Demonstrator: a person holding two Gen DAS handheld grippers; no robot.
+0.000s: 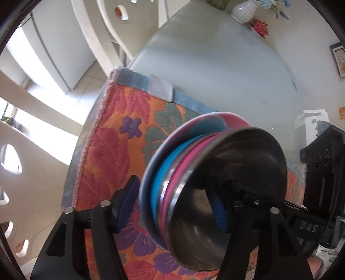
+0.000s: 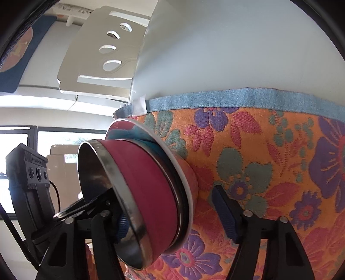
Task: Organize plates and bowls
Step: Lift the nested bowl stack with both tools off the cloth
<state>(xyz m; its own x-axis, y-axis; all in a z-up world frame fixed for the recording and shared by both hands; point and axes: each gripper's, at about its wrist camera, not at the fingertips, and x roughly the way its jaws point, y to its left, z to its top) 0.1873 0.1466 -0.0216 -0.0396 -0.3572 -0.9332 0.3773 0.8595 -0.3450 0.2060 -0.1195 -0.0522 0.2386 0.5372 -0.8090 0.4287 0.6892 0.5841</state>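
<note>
A stack of dishes stands on a floral placemat (image 1: 107,140) (image 2: 258,150). On top is a pink bowl (image 2: 146,183) with a steel lining (image 1: 248,163), under it a blue bowl (image 1: 163,176), and at the bottom a wide patterned plate (image 1: 194,127) (image 2: 189,172). My left gripper (image 1: 174,200) straddles the stack's side, one pad inside the steel bowl and one outside by the plate's rim, not pressing. My right gripper (image 2: 172,215) straddles the opposite side the same way, with mat showing between its outer pad (image 2: 224,213) and the plate. Both are open.
The placemat lies at the corner of a frosted glass table (image 1: 204,64) (image 2: 237,43). A white vase (image 1: 243,10) and a red ornament (image 1: 261,27) stand at the far end. White chairs (image 1: 103,32) (image 2: 97,60) stand beyond the table's edge.
</note>
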